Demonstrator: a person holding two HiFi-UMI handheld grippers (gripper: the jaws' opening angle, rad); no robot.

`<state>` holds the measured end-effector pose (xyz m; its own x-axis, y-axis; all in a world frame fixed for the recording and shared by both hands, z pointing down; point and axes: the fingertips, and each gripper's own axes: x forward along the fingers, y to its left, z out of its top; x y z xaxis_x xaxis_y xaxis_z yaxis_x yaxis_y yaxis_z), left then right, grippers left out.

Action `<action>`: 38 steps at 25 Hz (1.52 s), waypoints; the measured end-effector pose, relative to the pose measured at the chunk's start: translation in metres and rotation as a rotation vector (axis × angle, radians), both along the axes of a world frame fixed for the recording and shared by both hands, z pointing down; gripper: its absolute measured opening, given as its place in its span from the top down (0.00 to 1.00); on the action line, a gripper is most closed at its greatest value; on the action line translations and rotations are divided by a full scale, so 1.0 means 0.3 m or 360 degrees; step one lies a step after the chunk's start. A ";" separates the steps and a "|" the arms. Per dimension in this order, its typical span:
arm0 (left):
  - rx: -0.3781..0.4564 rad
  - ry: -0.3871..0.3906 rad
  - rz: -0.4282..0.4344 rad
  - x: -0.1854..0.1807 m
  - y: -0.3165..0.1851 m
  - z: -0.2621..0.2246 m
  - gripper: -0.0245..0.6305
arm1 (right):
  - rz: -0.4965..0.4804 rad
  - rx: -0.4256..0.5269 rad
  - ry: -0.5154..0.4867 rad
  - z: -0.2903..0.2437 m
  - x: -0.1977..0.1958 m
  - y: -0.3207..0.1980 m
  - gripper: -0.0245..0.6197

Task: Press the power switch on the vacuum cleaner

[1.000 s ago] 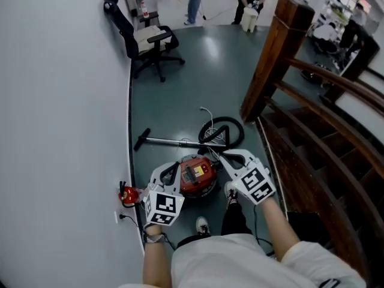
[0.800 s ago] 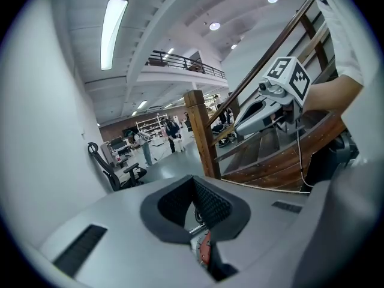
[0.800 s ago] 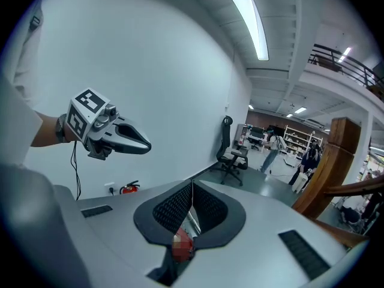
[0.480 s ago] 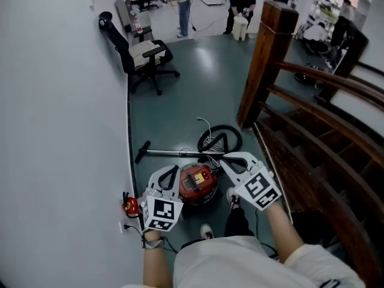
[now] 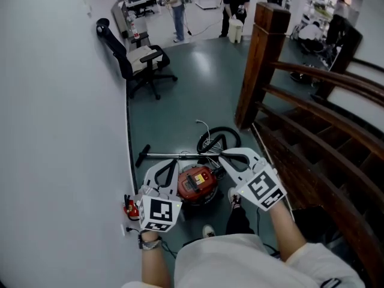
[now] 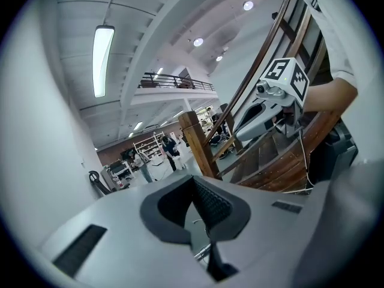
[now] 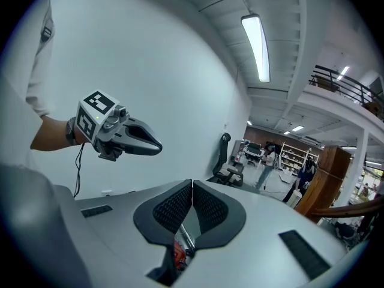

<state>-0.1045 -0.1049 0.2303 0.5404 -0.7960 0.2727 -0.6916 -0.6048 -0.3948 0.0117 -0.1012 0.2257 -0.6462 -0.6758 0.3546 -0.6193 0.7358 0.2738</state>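
Observation:
The red canister vacuum cleaner (image 5: pixel 195 183) lies on the green floor by the person's feet. Its black hose (image 5: pixel 219 138) is looped behind it and its metal wand (image 5: pixel 171 156) points left. My left gripper (image 5: pixel 172 163) hovers above the canister's left side, shut and holding nothing. My right gripper (image 5: pixel 222 155) hovers above its right side, also shut and holding nothing. In the left gripper view the pads (image 6: pixel 204 200) meet at the tips, and the right gripper (image 6: pixel 237 137) shows against the stairs. In the right gripper view a sliver of red vacuum (image 7: pixel 178 254) shows below the closed jaws (image 7: pixel 192 182).
A white wall (image 5: pixel 60 131) runs along the left, with a small red object (image 5: pixel 130 207) at its foot. A black office chair (image 5: pixel 141 59) stands further back. A wooden newel post (image 5: pixel 259 59) and stair railing (image 5: pixel 324 101) close off the right. People stand in the far background.
Both grippers have risen away from the vacuum cleaner, staying shut. The head view has tilted up a little, showing more of the room beyond.

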 end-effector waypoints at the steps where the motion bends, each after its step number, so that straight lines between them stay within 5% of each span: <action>1: 0.0014 -0.0004 0.0008 0.002 0.004 -0.012 0.96 | -0.0003 0.0014 -0.0005 -0.017 0.000 0.003 0.91; 14: 0.0110 -0.0040 0.0053 0.027 0.087 -0.140 0.96 | 0.0000 0.0101 -0.0022 -0.132 0.029 0.088 0.91; 38: 0.0079 -0.0026 0.0063 0.065 0.135 -0.097 0.96 | 0.0005 0.0098 0.0061 -0.117 0.049 0.140 0.92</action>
